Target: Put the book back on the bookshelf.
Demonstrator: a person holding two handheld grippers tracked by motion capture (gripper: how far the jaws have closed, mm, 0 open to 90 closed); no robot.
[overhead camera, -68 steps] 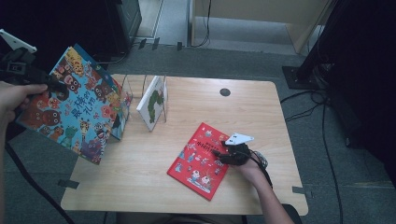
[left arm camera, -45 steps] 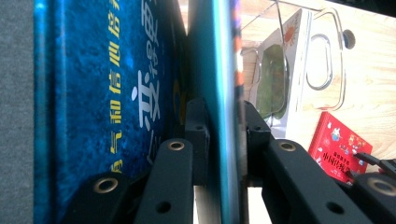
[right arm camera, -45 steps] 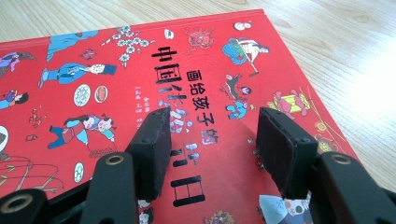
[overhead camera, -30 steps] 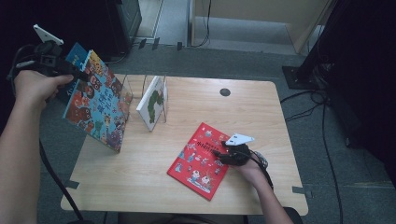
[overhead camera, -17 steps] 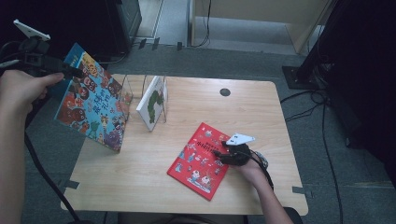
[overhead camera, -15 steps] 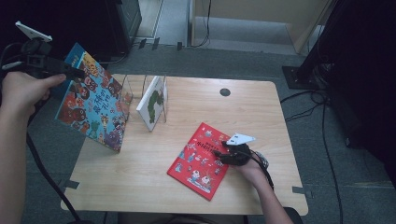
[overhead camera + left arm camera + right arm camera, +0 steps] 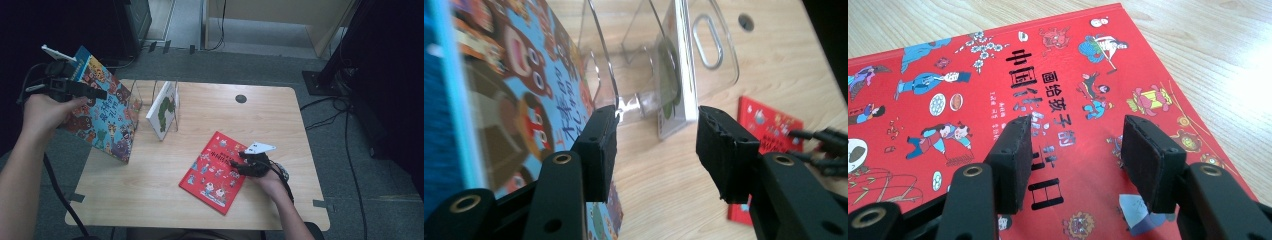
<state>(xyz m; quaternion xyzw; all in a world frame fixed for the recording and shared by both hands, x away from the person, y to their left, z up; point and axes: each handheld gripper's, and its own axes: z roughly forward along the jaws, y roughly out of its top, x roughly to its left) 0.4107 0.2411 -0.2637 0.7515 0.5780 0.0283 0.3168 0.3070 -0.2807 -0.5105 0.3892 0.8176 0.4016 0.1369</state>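
A big blue picture book point(image 7: 102, 117) stands tilted at the table's left edge, against the clear book stand point(image 7: 150, 95). My left gripper point(image 7: 99, 93) is at the book's top edge. In the left gripper view its jaws point(image 7: 651, 135) have just been opening. Nothing is between them, and the blue book point(image 7: 514, 100) lies outside the left jaw. A white book with a green caterpillar point(image 7: 164, 109) stands in the stand. My right gripper point(image 7: 239, 162) rests open on the flat red book point(image 7: 215, 170), its jaws point(image 7: 1073, 145) apart over the red book's cover point(image 7: 998, 75).
The wooden table point(image 7: 260, 120) has a round cable hole point(image 7: 241, 98) at the back. Dark furniture and cables surround it on the grey floor. The clear stand's curved dividers point(image 7: 624, 65) rise just beyond my left jaws.
The left hand has drawn back to the left and slightly down from the blue book, and its jaws have spread off the cover. The right hand has stayed on the red book.
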